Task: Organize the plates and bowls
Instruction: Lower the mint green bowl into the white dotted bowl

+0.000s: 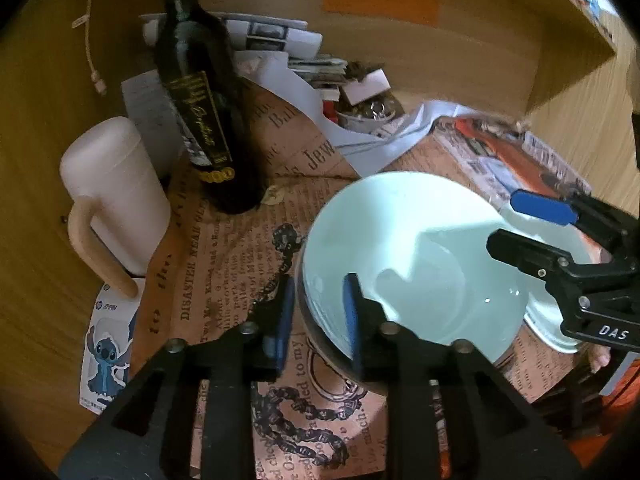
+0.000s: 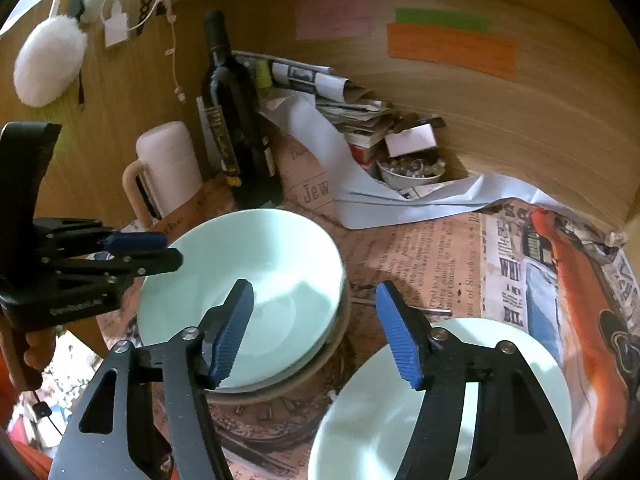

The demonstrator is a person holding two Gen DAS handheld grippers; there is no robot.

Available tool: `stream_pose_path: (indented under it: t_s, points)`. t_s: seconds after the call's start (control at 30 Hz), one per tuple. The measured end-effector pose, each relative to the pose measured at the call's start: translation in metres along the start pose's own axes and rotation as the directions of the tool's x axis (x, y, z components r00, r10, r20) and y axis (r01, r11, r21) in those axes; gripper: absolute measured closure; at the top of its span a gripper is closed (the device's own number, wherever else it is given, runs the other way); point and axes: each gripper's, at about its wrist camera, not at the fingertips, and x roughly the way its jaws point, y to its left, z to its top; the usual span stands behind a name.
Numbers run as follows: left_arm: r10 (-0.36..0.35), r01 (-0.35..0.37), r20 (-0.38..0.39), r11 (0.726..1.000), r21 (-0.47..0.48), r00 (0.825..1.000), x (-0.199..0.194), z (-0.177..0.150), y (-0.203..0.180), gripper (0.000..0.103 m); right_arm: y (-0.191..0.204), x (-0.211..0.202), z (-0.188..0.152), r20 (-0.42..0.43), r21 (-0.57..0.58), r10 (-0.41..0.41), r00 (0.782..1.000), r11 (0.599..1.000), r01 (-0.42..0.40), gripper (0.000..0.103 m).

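Observation:
A pale green bowl [image 1: 420, 260] [image 2: 272, 264] sits nested in a brownish bowl [image 2: 280, 394] on the newspaper-print cloth. My left gripper [image 1: 318, 300] straddles the green bowl's near-left rim, one blue pad outside and one inside, with a gap showing, so it is open. My right gripper [image 2: 314, 308] stands wide open across the bowl's right rim, its left pad over the bowl's inside and touching nothing. A pale green plate [image 2: 536, 380] [image 1: 560, 236] lies to the right of the bowls, under the right gripper. Each gripper shows in the other's view: right [image 1: 516, 224], left [image 2: 168, 250].
A dark wine bottle [image 1: 200, 100] [image 2: 232, 120] and a white mug [image 1: 116, 196] [image 2: 172, 164] stand at the back left. Papers and a small bowl of trinkets [image 2: 412, 172] crowd the back. Wooden walls [image 2: 520, 128] close in behind and at the left.

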Motion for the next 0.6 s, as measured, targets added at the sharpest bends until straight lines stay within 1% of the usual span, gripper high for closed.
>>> stream_pose_path:
  t_s: [0.03, 0.1, 0.27, 0.47, 0.53, 0.57, 0.6]
  points:
    - [-0.013, 0.013, 0.004, 1.0, -0.017, 1.0, -0.002, 0.001, 0.003, 0.059, -0.002, 0.0, 0.0, -0.003, 0.009, 0.001, 1.0, 1.0, -0.001, 0.041]
    - [-0.041, 0.042, 0.017, 0.997, -0.058, 0.999, -0.006, 0.001, 0.009, 0.048, -0.007, 0.002, -0.002, -0.018, 0.033, 0.009, 1.0, 0.999, -0.009, 0.041]
    - [-0.07, 0.069, -0.007, 0.992, -0.101, 0.998, -0.001, -0.003, 0.015, 0.047, -0.013, 0.011, -0.007, -0.071, 0.079, 0.044, 0.997, 0.996, -0.038, 0.041]
    - [-0.132, 0.124, -0.051, 0.984, -0.13, 0.99, 0.012, -0.012, 0.017, 0.047, -0.014, 0.023, -0.011, -0.134, 0.134, 0.098, 0.986, 0.988, -0.08, 0.041]
    - [-0.153, 0.143, -0.062, 0.98, -0.136, 0.986, 0.016, -0.014, 0.016, 0.047, -0.014, 0.025, -0.011, -0.141, 0.138, 0.103, 0.985, 0.987, -0.084, 0.041]
    - [-0.167, 0.157, -0.065, 0.978, -0.136, 0.984, 0.017, -0.015, 0.015, 0.047, -0.014, 0.026, -0.011, -0.17, 0.119, 0.123, 0.978, 0.988, -0.103, 0.041]
    - [-0.175, 0.165, -0.067, 0.977, -0.136, 0.982, 0.017, -0.015, 0.015, 0.047, -0.014, 0.028, -0.011, -0.178, 0.121, 0.124, 0.976, 0.987, -0.103, 0.041]
